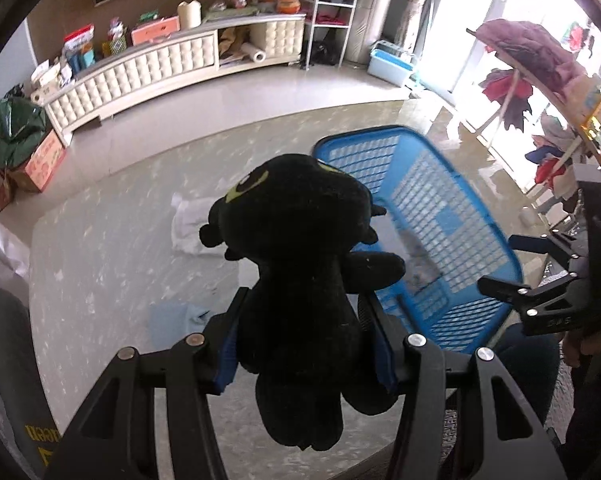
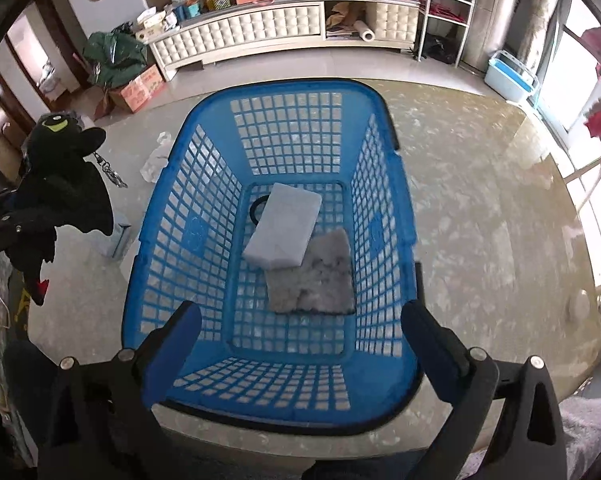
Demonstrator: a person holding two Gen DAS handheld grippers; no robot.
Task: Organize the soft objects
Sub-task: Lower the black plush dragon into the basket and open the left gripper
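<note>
A: Left wrist view: the left gripper (image 1: 306, 334) is clamped on the black plush dragon toy with green eyes (image 1: 300, 264), filling the middle of the frame above the marbled table (image 1: 112, 248).

B: And the blue plastic lattice basket (image 2: 172, 208)?

A: Centre of the right wrist view, holding a pale grey foam block (image 2: 282, 226) resting on a grey fuzzy cloth (image 2: 320, 280). The right gripper (image 2: 300, 344) is spread wide and empty over its near rim.

B: Risks?

A: The toy's metal keychain (image 2: 110, 170) dangles at left; I'd guess it could snag the lattice. Released too early, the toy might land on the rim and tumble outside.
</note>
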